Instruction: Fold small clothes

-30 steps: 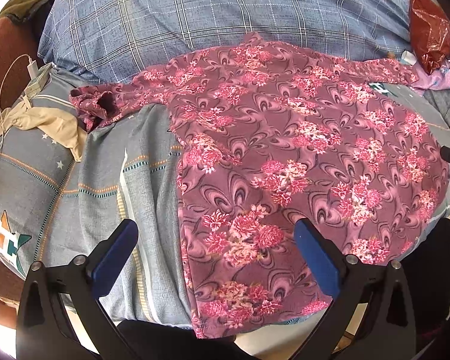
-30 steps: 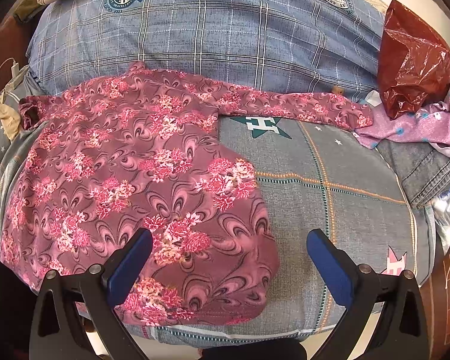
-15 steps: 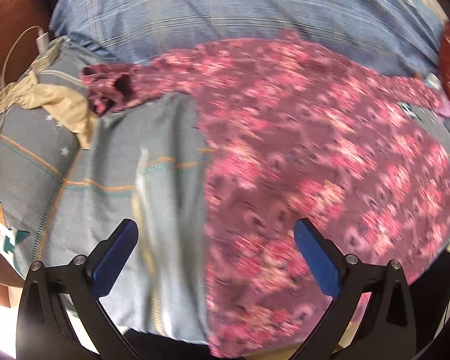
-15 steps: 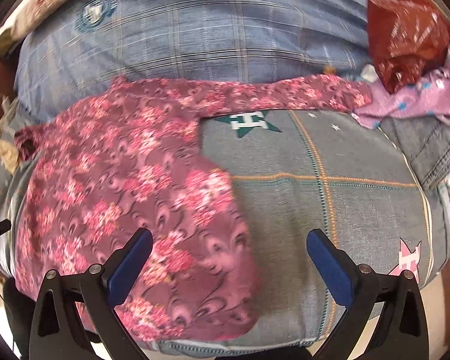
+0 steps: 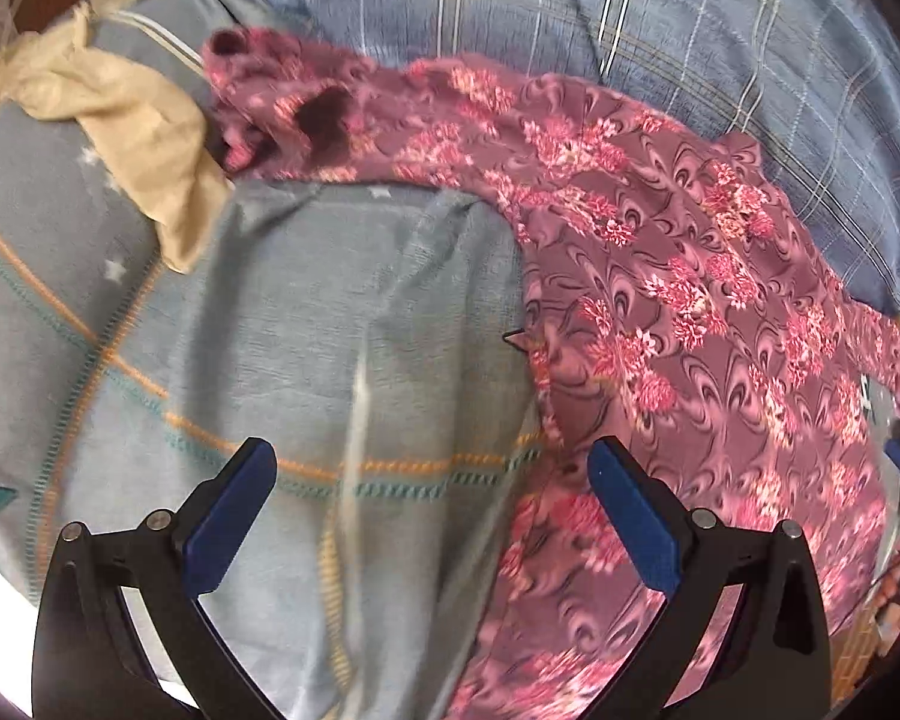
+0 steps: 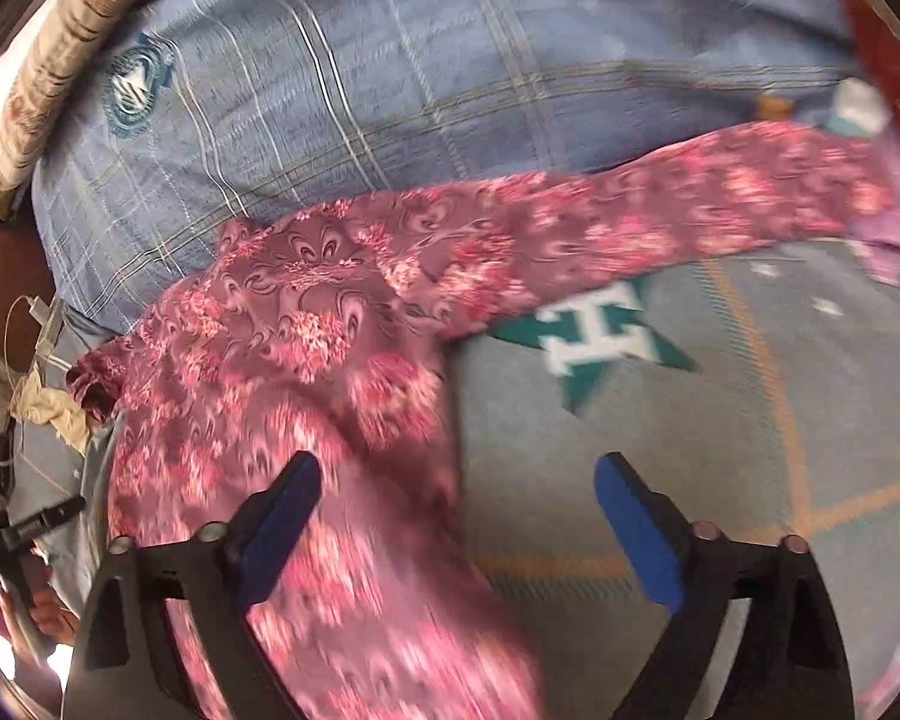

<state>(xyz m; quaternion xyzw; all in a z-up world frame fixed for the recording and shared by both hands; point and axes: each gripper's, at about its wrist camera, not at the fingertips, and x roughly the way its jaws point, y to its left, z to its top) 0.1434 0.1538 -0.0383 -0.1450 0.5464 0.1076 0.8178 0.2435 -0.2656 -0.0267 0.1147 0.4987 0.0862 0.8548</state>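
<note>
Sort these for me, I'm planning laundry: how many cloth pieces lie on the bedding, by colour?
Pink floral top: 1
Beige cloth: 1
Lilac cloth: 1
Total: 3, counting only what shows clearly.

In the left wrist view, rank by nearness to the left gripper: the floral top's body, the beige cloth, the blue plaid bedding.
From the left gripper:
1. floral top's body, just right of the right finger.
2. beige cloth, upper left.
3. blue plaid bedding, farthest, across the top.
</note>
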